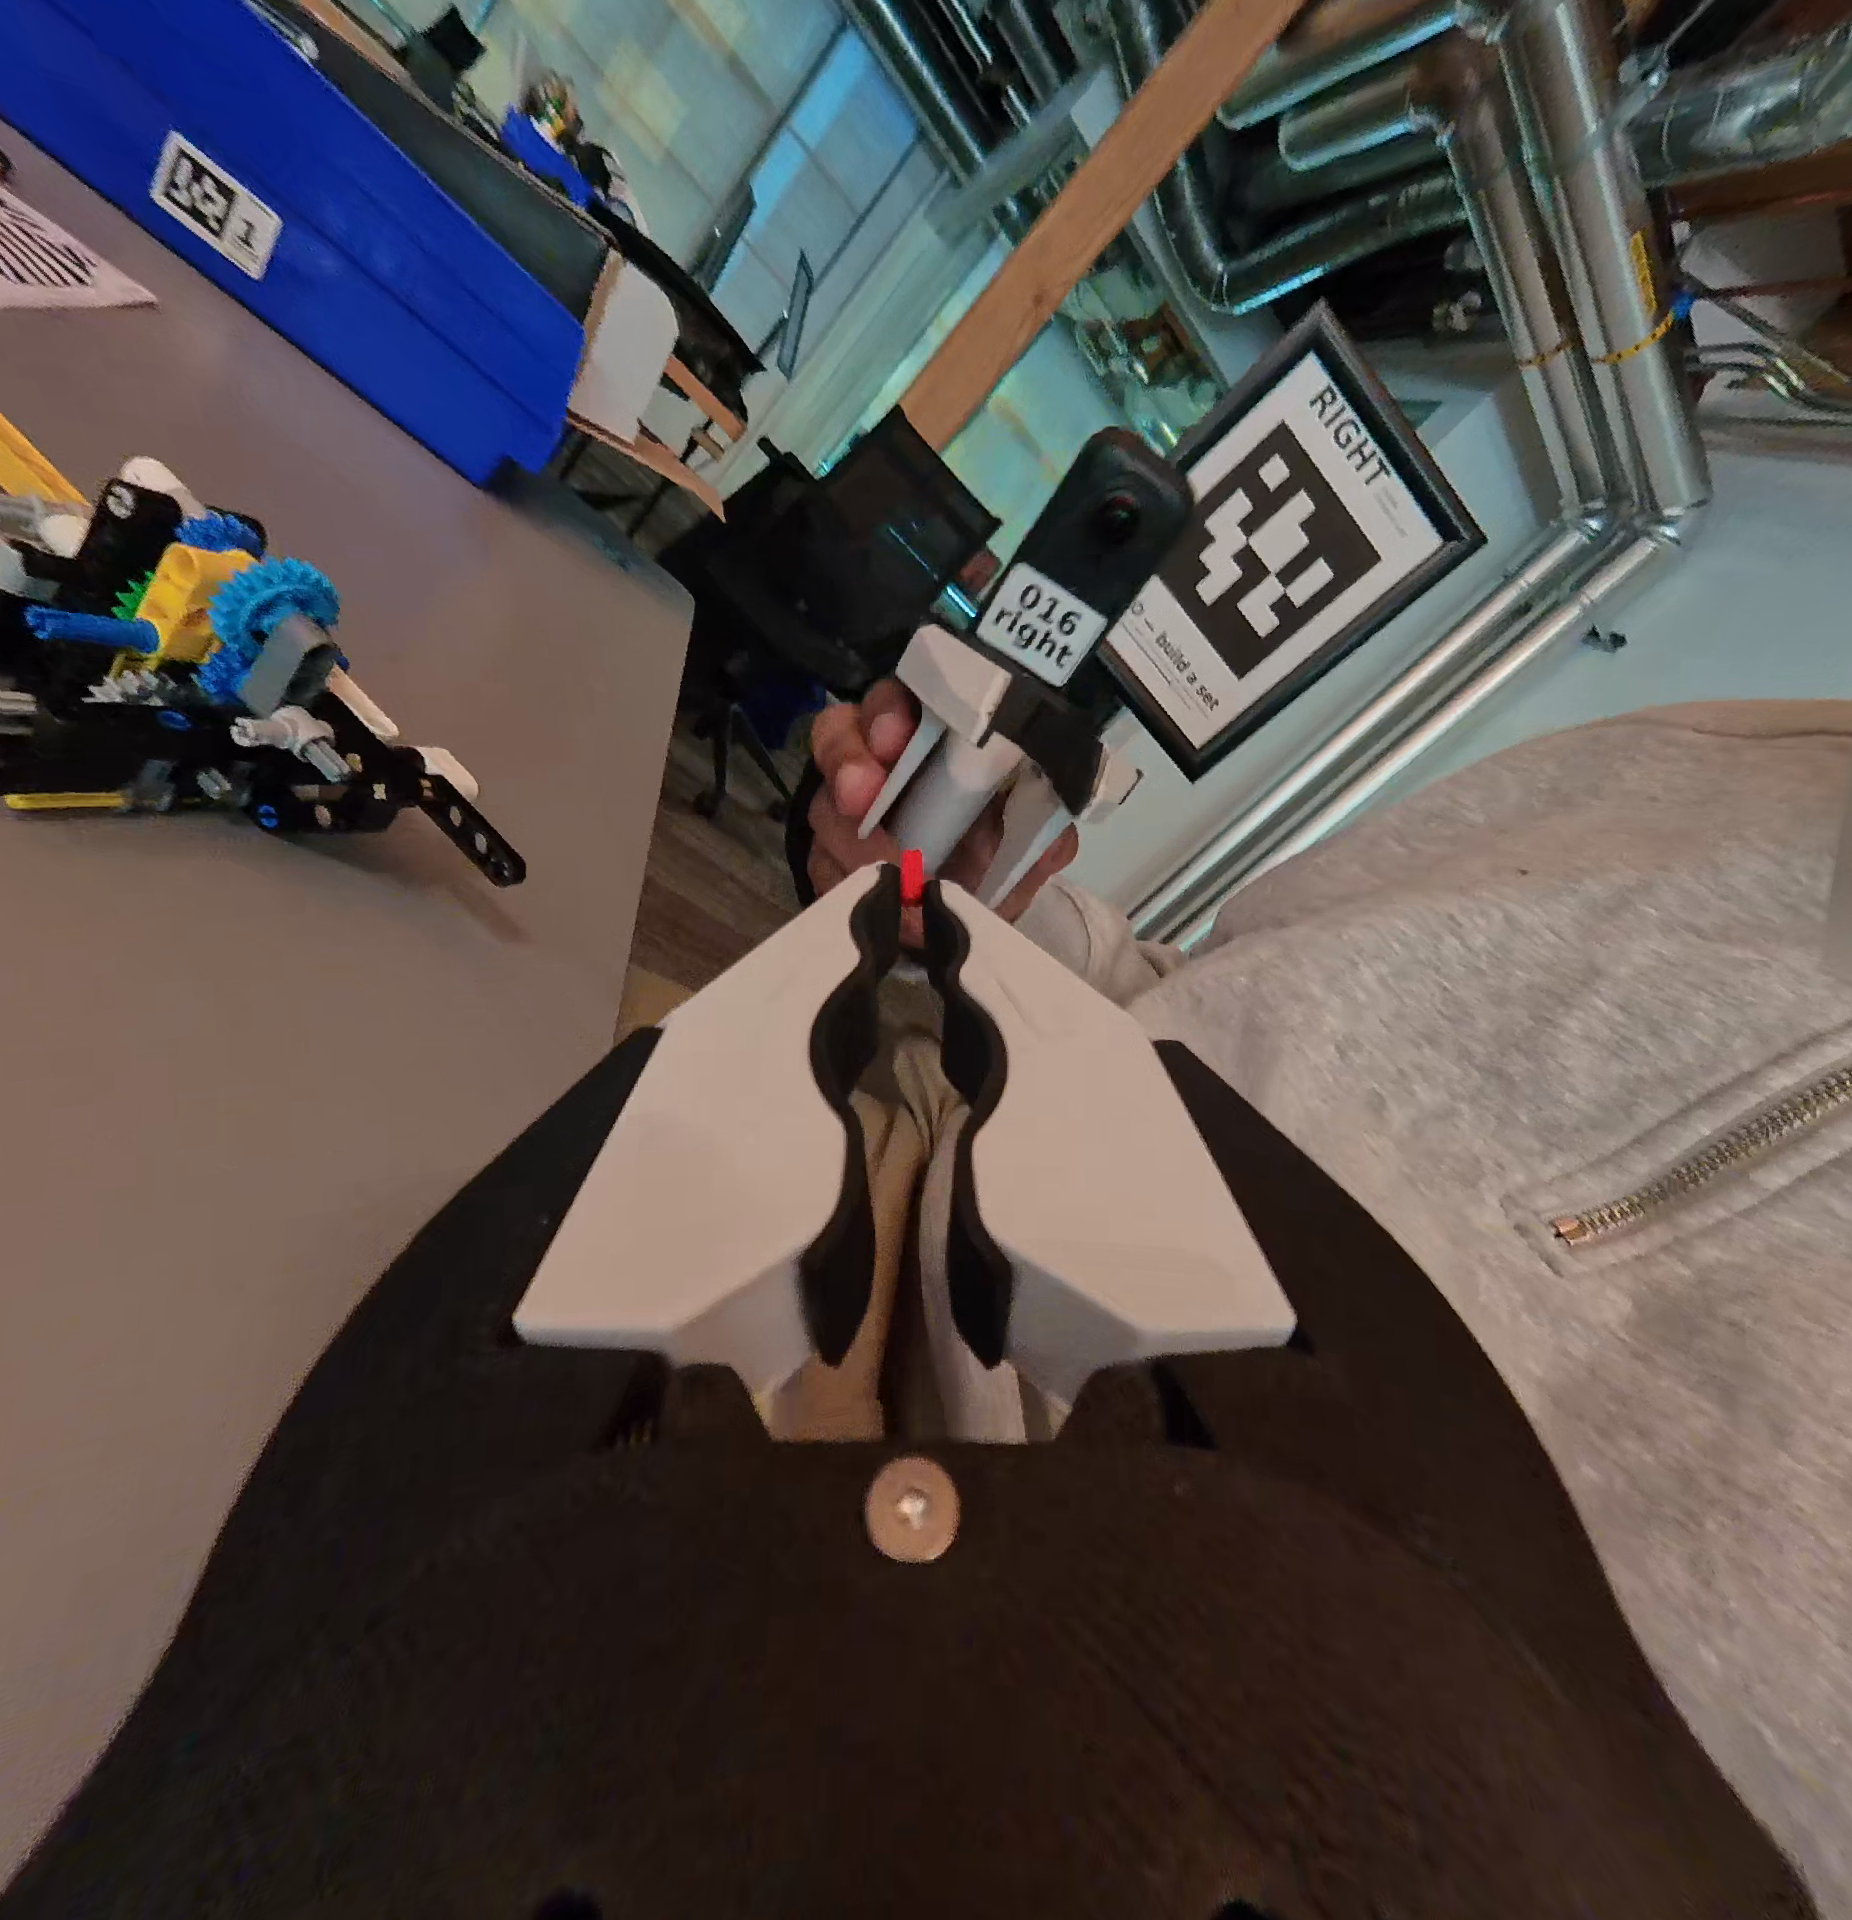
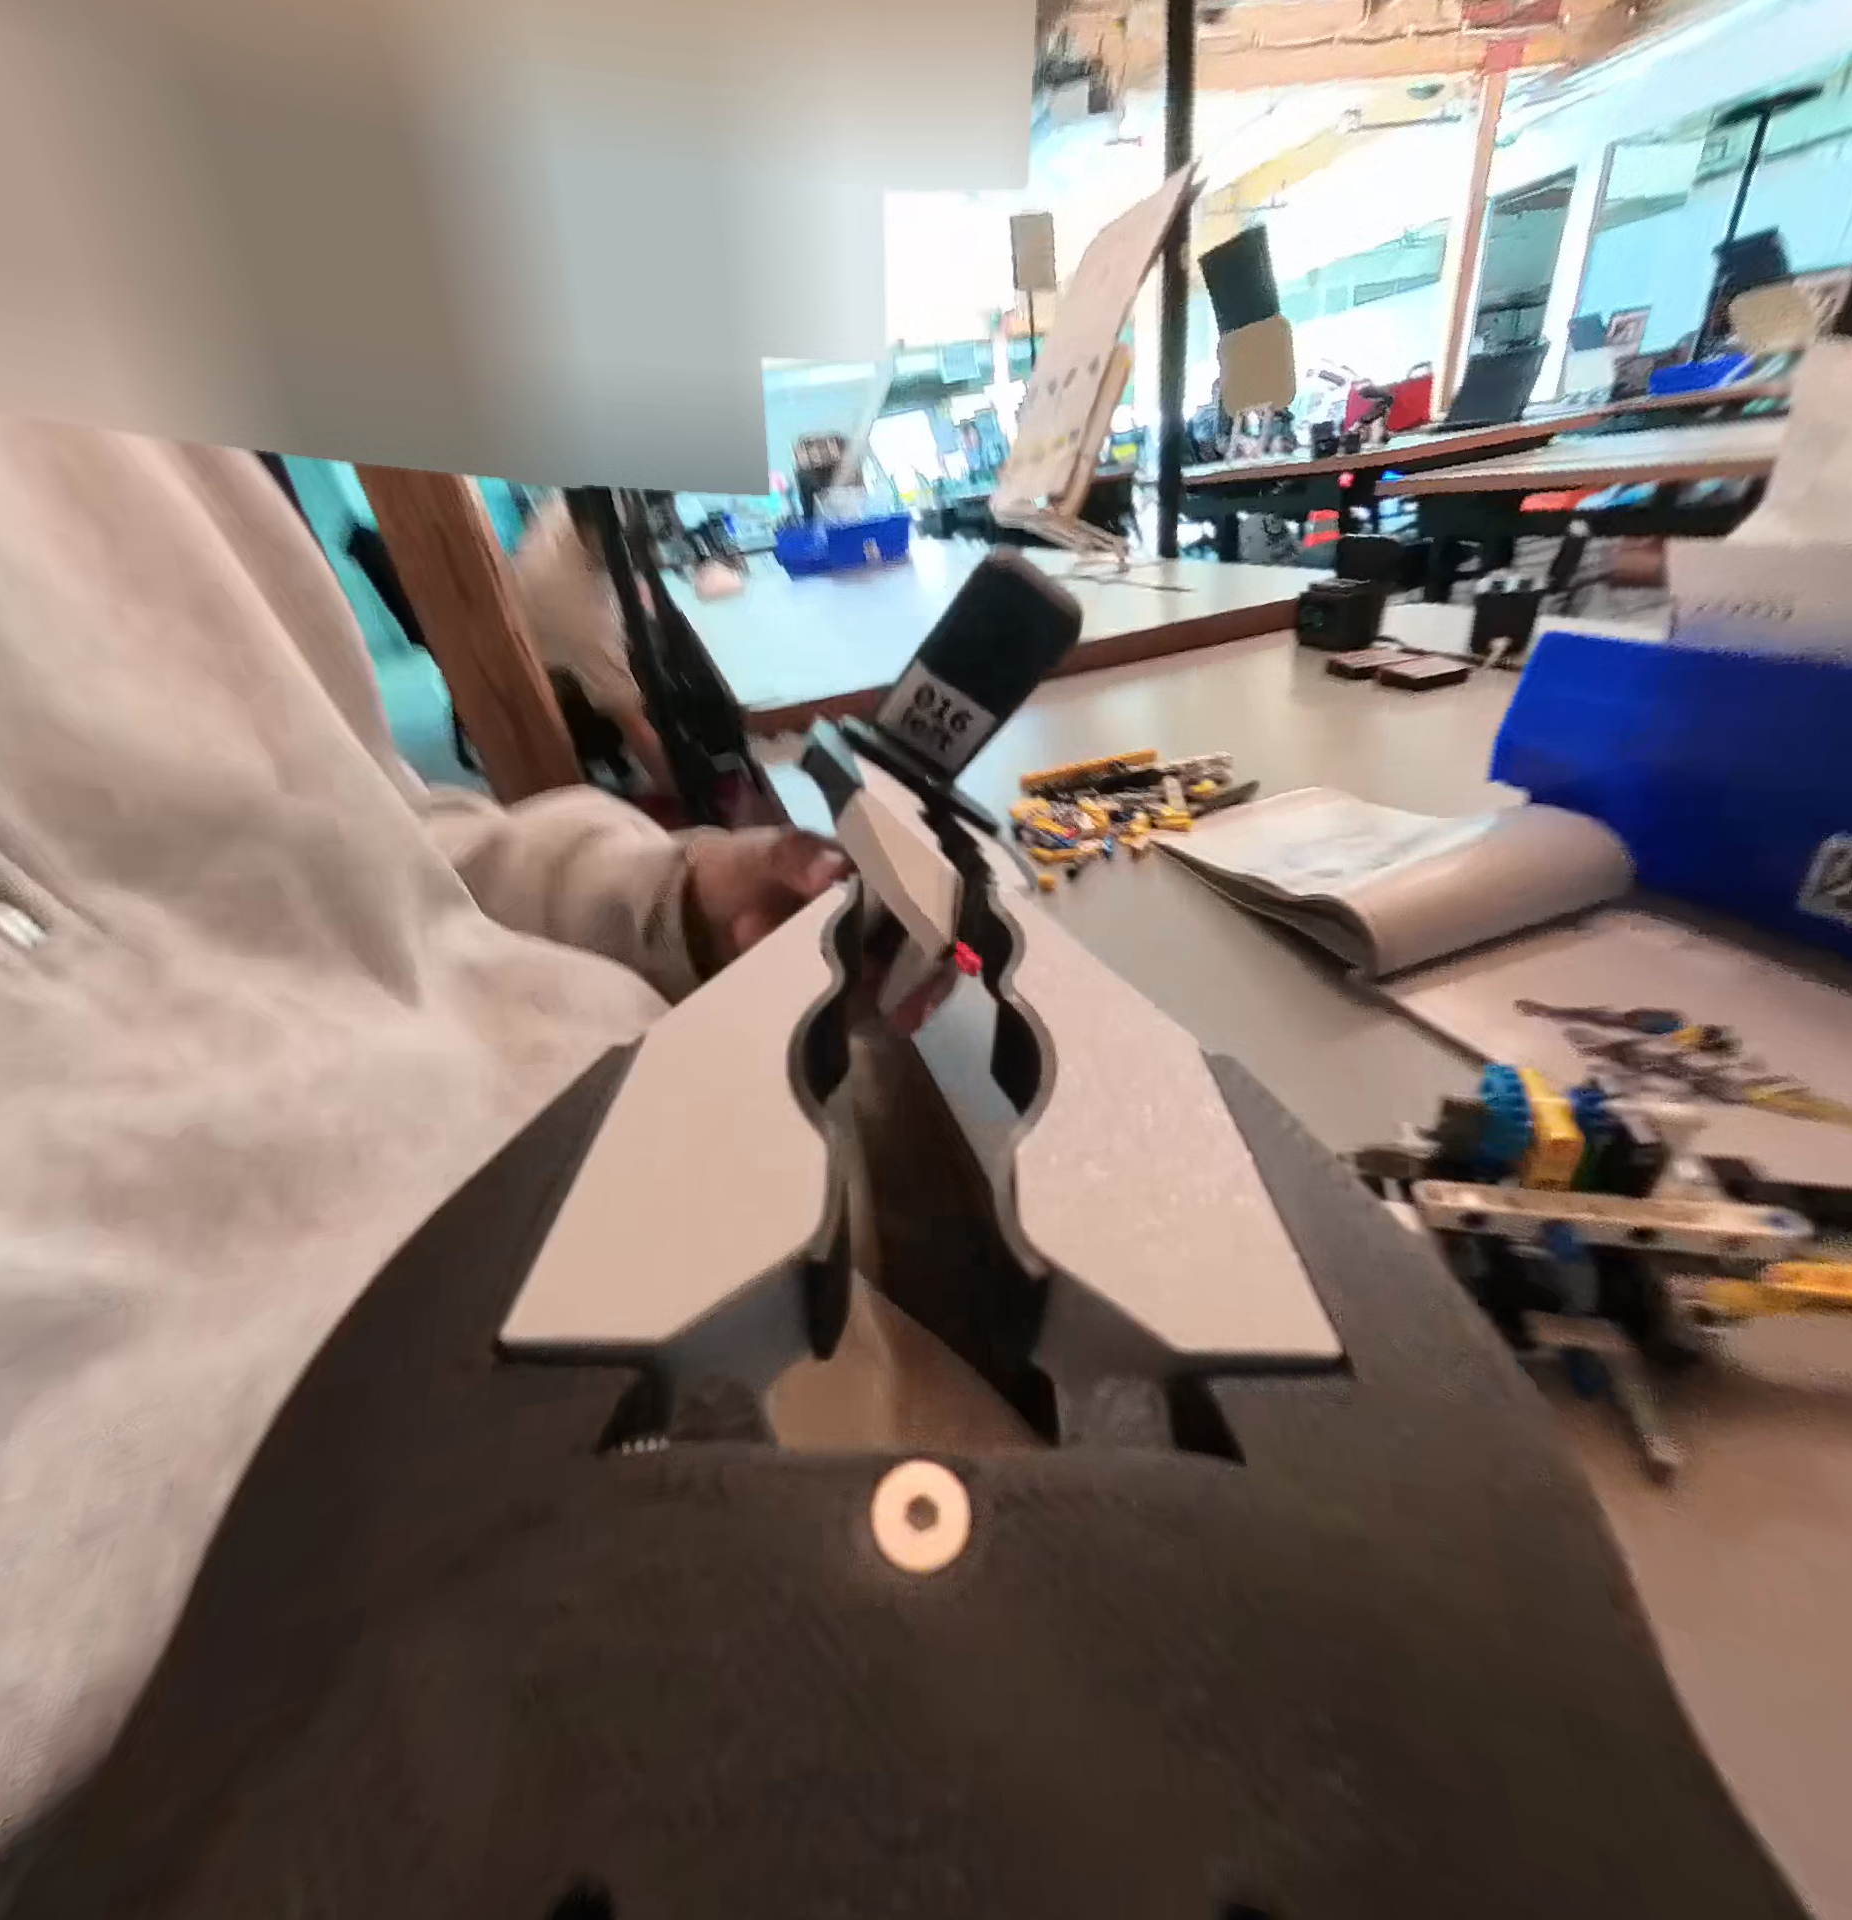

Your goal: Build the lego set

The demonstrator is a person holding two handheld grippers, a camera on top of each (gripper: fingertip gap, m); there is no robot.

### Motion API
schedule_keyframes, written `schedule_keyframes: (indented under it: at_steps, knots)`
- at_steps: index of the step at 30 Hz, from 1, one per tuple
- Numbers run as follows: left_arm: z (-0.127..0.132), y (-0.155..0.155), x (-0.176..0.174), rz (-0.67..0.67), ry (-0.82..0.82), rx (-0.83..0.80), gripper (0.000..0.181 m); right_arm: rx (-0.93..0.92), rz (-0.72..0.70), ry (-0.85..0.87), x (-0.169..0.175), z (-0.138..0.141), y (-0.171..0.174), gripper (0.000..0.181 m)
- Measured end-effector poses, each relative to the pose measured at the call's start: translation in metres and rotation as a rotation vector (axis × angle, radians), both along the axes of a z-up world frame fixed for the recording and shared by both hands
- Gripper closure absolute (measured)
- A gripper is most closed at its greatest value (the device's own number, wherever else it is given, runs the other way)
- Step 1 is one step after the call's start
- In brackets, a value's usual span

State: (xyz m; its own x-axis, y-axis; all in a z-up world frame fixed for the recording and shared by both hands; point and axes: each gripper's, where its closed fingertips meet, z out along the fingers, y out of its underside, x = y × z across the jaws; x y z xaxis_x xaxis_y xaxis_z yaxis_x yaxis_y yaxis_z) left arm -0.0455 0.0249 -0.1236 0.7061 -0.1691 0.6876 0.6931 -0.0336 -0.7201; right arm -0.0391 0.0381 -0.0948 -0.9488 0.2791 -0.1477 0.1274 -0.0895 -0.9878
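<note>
My left gripper [image 1: 909, 885] is shut on a small red lego piece [image 1: 910, 875], pinched at its very tips and held in the air off the table's edge. My right gripper [image 2: 920, 916] is open, and its tips stand on either side of the left gripper's tips [image 2: 948, 961] and the red piece [image 2: 967, 960]. In the left wrist view the right gripper [image 1: 932, 862] faces mine with spread fingers. The partly built model [image 1: 174, 675], black, yellow and blue with gears, lies on the grey table [image 1: 278, 1091]; it also shows in the right wrist view [image 2: 1587, 1195].
A blue bin [image 2: 1711, 748] stands at the table's back, also in the left wrist view [image 1: 330, 229]. An open instruction booklet [image 2: 1369, 873] and a pile of loose pieces [image 2: 1119, 805] lie beyond the model. The person's grey sweater [image 1: 1524, 1039] is close beside both grippers. The tips of both grippers are at nearly the same place.
</note>
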Motion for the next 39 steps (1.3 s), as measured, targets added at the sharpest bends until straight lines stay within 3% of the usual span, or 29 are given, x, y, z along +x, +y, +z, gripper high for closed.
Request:
schedule_keyframes:
  at_steps: [4,9,18,39]
  knots:
    - [-0.005,0.001,0.01,-0.067,0.06,-0.048,0.179,0.213,-0.057,0.211,0.005,-0.02,-0.005,0.165]
    - [-0.011,0.001,0.025,-0.148,0.127,-0.089,0.179,0.333,-0.006,0.222,0.012,-0.041,-0.017,0.168]
    - [-0.011,0.001,0.029,-0.177,0.116,-0.086,0.179,0.326,0.031,0.222,0.018,-0.042,-0.019,0.179]
    - [-0.006,0.003,0.031,-0.187,0.026,-0.045,0.175,0.308,-0.008,0.23,0.015,-0.032,-0.016,0.179]
